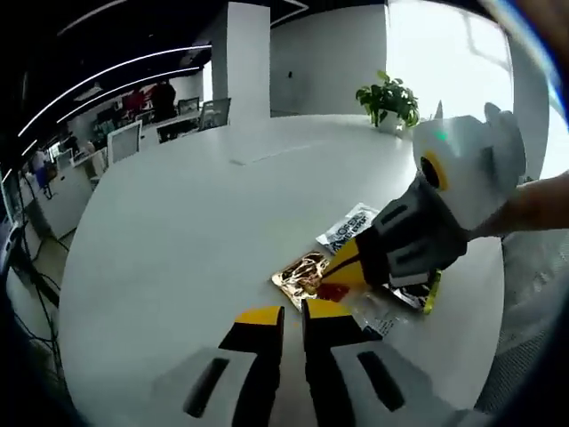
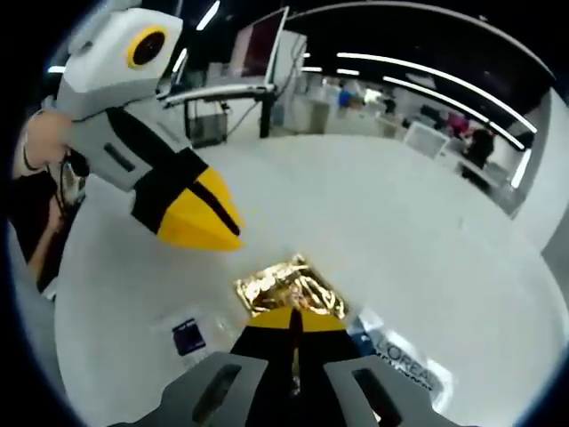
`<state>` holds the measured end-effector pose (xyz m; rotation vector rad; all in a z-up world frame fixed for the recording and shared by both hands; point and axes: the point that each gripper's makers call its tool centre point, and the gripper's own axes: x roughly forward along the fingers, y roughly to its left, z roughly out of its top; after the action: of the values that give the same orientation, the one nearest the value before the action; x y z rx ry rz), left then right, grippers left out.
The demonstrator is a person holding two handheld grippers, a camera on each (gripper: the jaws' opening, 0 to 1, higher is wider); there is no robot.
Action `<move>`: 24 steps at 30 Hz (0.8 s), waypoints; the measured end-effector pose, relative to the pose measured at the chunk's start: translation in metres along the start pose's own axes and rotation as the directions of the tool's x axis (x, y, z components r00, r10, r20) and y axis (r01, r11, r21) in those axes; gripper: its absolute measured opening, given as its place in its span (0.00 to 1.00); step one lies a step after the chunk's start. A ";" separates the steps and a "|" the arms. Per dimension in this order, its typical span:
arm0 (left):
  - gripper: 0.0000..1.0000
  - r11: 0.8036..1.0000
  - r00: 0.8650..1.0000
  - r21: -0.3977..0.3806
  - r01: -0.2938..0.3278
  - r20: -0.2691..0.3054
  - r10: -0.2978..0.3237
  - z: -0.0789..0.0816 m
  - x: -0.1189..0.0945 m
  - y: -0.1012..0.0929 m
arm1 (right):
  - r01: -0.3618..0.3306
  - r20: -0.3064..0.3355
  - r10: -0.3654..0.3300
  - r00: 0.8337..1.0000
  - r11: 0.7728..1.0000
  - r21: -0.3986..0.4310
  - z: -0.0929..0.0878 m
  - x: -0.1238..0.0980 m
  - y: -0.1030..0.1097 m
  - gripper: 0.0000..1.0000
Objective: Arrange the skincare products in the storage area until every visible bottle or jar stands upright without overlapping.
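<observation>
The left tool [image 1: 293, 313] has its 2 yellow tips close together with a thin gap, and nothing is between them. It hangs just above the white worktop [image 1: 178, 231], near the packets.

The right tool [image 2: 293, 318] has its tips pressed together. They sit at the edge of the gold packet [image 2: 289, 286]. They may be pinching its edge, but I cannot tell for sure. In the left gripper view the right tool comes in from the right, and its tip points down at the same gold packet [image 1: 302, 271].

Around the gold packet lie more flat things. A white packet [image 1: 348, 227] with dark print lies just beside it, and its big letters show in the right gripper view [image 2: 404, 360]. A clear wrapper [image 1: 378, 311] lies near the left tool. A small dark blue square [image 2: 188, 336] lies on the worktop a little apart. All of these lie flat. I see no bottle or jar standing up.

A green plant [image 1: 388, 98] sits at the far side of the worktop. Desks and people are far off in the room.

I think the job is at its start. The step now looks like picking up the gold packet. Next, the right tool needs a firm hold on the thin edge, because the foil may slip. The left tool could press down or help lift.
</observation>
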<state>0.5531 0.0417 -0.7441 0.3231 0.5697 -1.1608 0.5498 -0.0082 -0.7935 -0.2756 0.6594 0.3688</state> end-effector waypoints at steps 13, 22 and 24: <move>0.10 1.000 1.000 0.000 0.011 0.019 -0.011 -0.001 -0.016 -0.013 | 0.001 -0.006 -0.001 1.000 1.000 0.029 0.000 -0.002 -0.006 0.01; 0.12 1.000 0.999 -0.001 0.008 0.041 -0.008 0.007 -0.023 -0.012 | -0.005 0.011 0.005 1.000 1.000 0.016 0.009 -0.017 -0.002 0.08; 0.12 1.000 0.999 0.006 0.007 0.049 -0.007 0.009 -0.025 -0.014 | 0.003 0.010 -0.003 1.000 1.000 -0.007 0.010 -0.021 -0.001 0.06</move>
<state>0.5358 0.0511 -0.7215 0.2975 0.5251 -1.1744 0.5409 -0.0108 -0.7723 -0.2807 0.6479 0.3694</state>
